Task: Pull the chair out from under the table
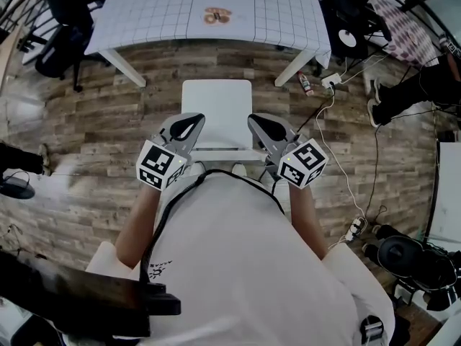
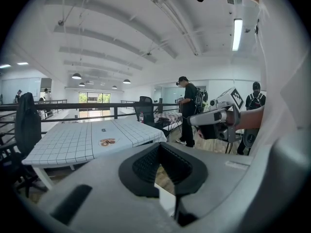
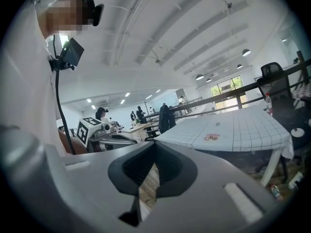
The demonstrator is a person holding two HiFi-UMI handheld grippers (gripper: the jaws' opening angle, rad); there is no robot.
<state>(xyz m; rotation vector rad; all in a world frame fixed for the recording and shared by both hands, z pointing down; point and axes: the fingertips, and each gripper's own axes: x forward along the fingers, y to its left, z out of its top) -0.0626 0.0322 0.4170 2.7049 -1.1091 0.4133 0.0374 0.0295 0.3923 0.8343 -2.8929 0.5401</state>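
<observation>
The white chair [image 1: 216,110] stands clear of the table [image 1: 158,6], which wears a white grid-pattern cloth; the chair's seat is towards the table and its back rail [image 1: 227,155] is close to my body. My left gripper [image 1: 191,123] hovers over the rail's left end and my right gripper [image 1: 259,124] over its right end. Both are shut with nothing between the jaws. In the left gripper view, a sliver of white chair [image 2: 166,194] shows below the closed left gripper [image 2: 163,171]. In the right gripper view, wooden floor shows through the right gripper [image 3: 153,171].
A small brown item [image 1: 216,16] lies on the table. On the floor at its right leg are a bottle [image 1: 306,83], a power strip [image 1: 331,80] and trailing cables. A black office chair [image 1: 61,42] stands at the left, and a person [image 2: 189,110] beyond the table.
</observation>
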